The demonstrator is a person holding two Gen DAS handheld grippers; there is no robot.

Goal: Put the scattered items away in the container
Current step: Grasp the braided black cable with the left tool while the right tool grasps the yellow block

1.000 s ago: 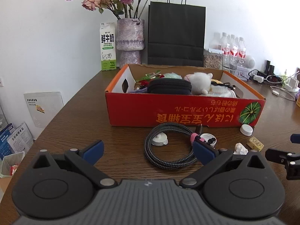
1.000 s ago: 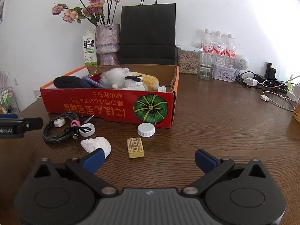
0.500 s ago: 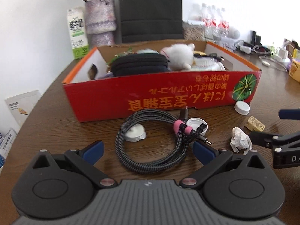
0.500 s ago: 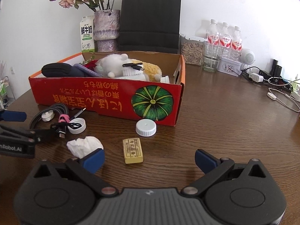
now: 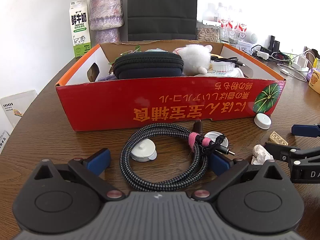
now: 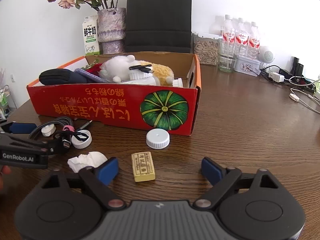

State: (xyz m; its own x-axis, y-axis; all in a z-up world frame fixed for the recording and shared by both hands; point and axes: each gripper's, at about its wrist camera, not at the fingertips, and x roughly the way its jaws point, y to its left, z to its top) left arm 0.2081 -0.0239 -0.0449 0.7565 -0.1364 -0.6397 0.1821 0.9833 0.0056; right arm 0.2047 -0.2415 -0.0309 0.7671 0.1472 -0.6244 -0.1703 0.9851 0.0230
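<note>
A coiled braided cable (image 5: 164, 156) with a pink strap lies on the wooden table in front of the red cardboard box (image 5: 160, 104). My left gripper (image 5: 159, 162) is open, its blue fingers on either side of the coil without touching it. A small white lid (image 5: 143, 151) sits inside the coil and an open cap (image 5: 217, 138) lies by the plug. In the right wrist view a yellow block (image 6: 143, 167) lies between the blue pads of my right gripper (image 6: 159, 170). Its jaws are closing but stand clear of the block. Crumpled tissue (image 6: 86, 160) touches its left finger.
A white bottle cap (image 6: 158, 139) lies against the box (image 6: 112, 104), which holds a black pouch, plush toys and bottles. Behind stand a vase (image 6: 111, 30), milk carton, black bag and water bottles (image 6: 240, 38). Chargers and cords (image 6: 296, 88) fill the far right.
The left gripper came forward and lower, so the coil now lies between its fingers. The right gripper drew nearer the yellow block and its jaws narrowed.
</note>
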